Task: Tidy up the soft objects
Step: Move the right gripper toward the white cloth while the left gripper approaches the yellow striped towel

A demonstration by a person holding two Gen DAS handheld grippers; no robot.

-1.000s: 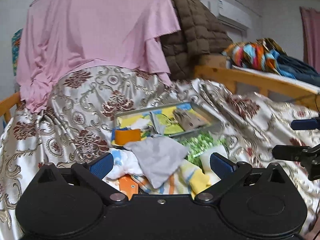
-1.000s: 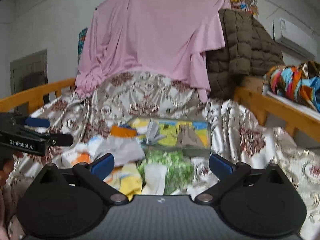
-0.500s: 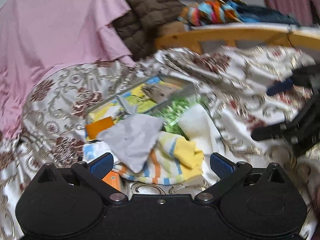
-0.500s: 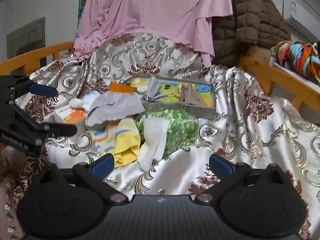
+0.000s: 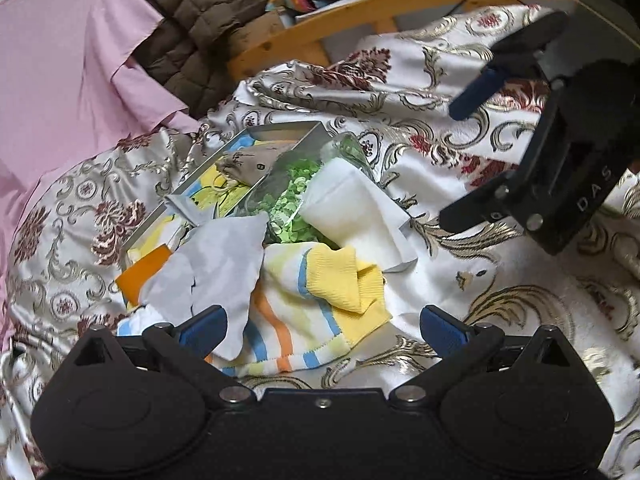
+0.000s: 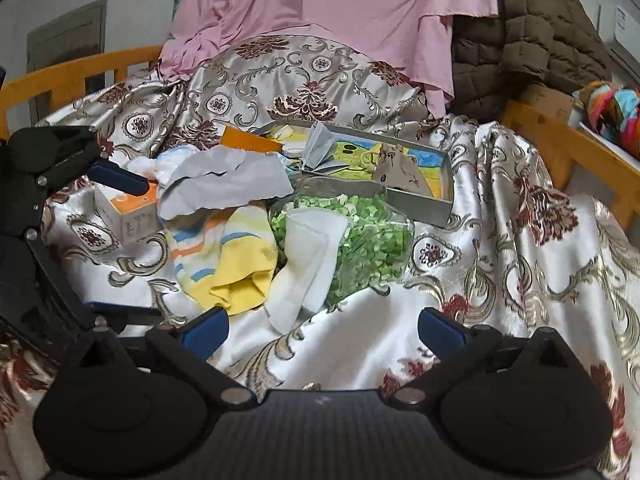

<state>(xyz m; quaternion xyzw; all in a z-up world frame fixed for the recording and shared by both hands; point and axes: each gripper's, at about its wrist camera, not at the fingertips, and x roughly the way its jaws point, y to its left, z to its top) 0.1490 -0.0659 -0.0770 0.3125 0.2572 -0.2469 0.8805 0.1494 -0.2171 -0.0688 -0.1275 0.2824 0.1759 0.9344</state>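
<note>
A pile of soft things lies on the patterned bedspread: a striped sock with a yellow cuff (image 5: 316,300) (image 6: 228,264), a grey cloth (image 5: 216,268) (image 6: 224,184), a white sock (image 5: 356,212) (image 6: 308,264) and a bag of green bits (image 5: 292,200) (image 6: 368,240). My left gripper (image 5: 324,326) is open, its fingers on either side of the striped sock's near edge. My right gripper (image 6: 322,328) is open and empty, just in front of the white sock's toe. Each gripper shows in the other's view, the right one (image 5: 560,152) and the left one (image 6: 48,216).
A metal tray (image 6: 424,204) (image 5: 280,130) with a picture bottom holds a brown pouch (image 6: 400,172) and a grey cloth. An orange-and-white box (image 6: 128,212) lies left of the pile. Pink cloth (image 6: 320,8), a brown quilted coat (image 6: 532,28) and wooden bed rails (image 6: 572,152) stand behind.
Both grippers have tilted down and moved closer to the pile. The left gripper has come right up to the striped sock. Both stay open.
</note>
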